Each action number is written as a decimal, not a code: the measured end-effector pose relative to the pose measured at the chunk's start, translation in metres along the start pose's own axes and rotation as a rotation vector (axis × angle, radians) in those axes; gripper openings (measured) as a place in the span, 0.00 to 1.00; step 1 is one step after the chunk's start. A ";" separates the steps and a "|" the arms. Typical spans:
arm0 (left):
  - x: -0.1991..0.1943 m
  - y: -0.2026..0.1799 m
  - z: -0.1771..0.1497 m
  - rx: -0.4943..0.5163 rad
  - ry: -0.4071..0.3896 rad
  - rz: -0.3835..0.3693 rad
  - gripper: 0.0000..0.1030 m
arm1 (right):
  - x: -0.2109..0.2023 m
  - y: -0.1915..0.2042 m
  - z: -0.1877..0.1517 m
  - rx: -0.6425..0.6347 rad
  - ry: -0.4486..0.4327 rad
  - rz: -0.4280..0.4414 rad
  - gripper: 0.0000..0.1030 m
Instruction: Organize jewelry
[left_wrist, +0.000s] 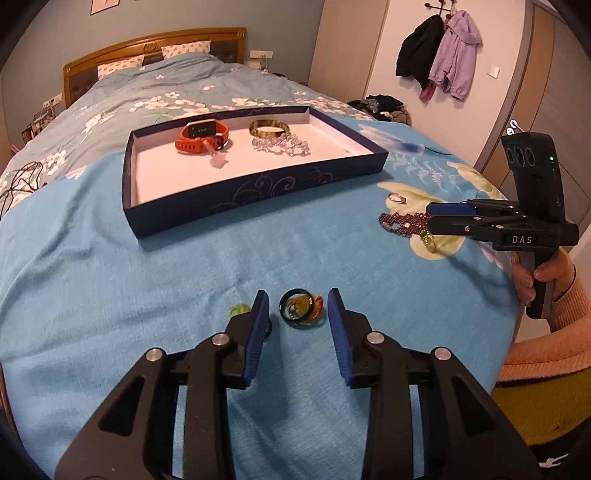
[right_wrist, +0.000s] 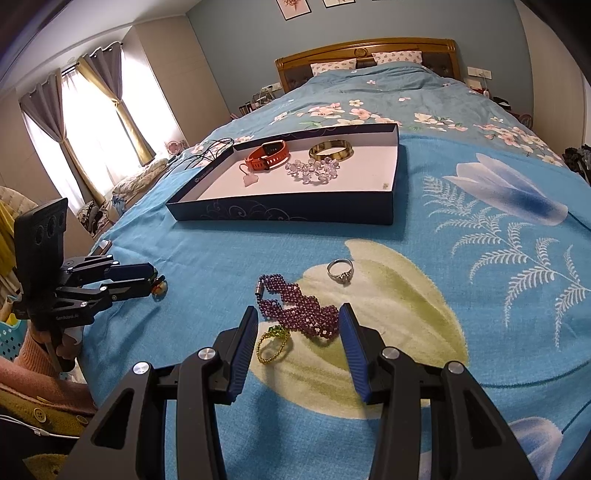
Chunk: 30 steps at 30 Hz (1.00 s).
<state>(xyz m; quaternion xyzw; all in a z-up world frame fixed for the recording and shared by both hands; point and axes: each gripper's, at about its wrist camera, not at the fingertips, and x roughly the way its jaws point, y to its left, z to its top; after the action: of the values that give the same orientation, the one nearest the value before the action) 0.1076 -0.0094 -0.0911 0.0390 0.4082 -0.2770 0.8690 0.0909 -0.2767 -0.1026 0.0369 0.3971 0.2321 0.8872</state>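
Nearest the left gripper (left_wrist: 297, 302), a dark-rimmed ring with an amber and green stone (left_wrist: 300, 308) lies on the bed (left_wrist: 147, 288) between the jaws, which stand open with a gap on either side of it, so nothing is gripped; a small yellow-green piece (left_wrist: 238, 309) sits just outside the left finger, too blurred to name. The right gripper (right_wrist: 298, 323) likewise hangs open, its jaws straddling the near end of a purple beaded bracelet (right_wrist: 299, 306) and a green beaded ring (right_wrist: 273, 341) without pressing on either. A little nearer the navy box (right_wrist: 280, 212) than these lies a silver ring (right_wrist: 341, 271), on the pale flower of the bedspread. Inside the box, farther off, rest an orange watch (right_wrist: 269, 155), a pale pink pendant (right_wrist: 251, 178), a clear crystal bracelet (right_wrist: 314, 170) and a gold bangle (right_wrist: 330, 149). So four pieces look sorted (roughly half the job, by my reckoning), while the amber ring, purple bracelet, green ring and silver ring remain outside the box, each needing a pinch, a lift and a drop inside.
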 end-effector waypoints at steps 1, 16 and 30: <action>0.001 0.002 0.000 -0.008 0.003 -0.008 0.30 | 0.000 0.000 0.000 0.001 0.000 0.000 0.42; 0.008 0.005 0.006 -0.036 0.022 -0.055 0.17 | 0.001 -0.001 -0.001 0.003 -0.001 -0.010 0.42; -0.008 0.020 0.007 -0.099 -0.038 -0.096 0.15 | -0.009 0.018 0.003 -0.047 -0.045 0.048 0.42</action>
<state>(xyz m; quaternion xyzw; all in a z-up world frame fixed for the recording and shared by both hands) 0.1188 0.0094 -0.0834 -0.0290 0.4062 -0.2987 0.8631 0.0812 -0.2648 -0.0896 0.0305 0.3706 0.2616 0.8907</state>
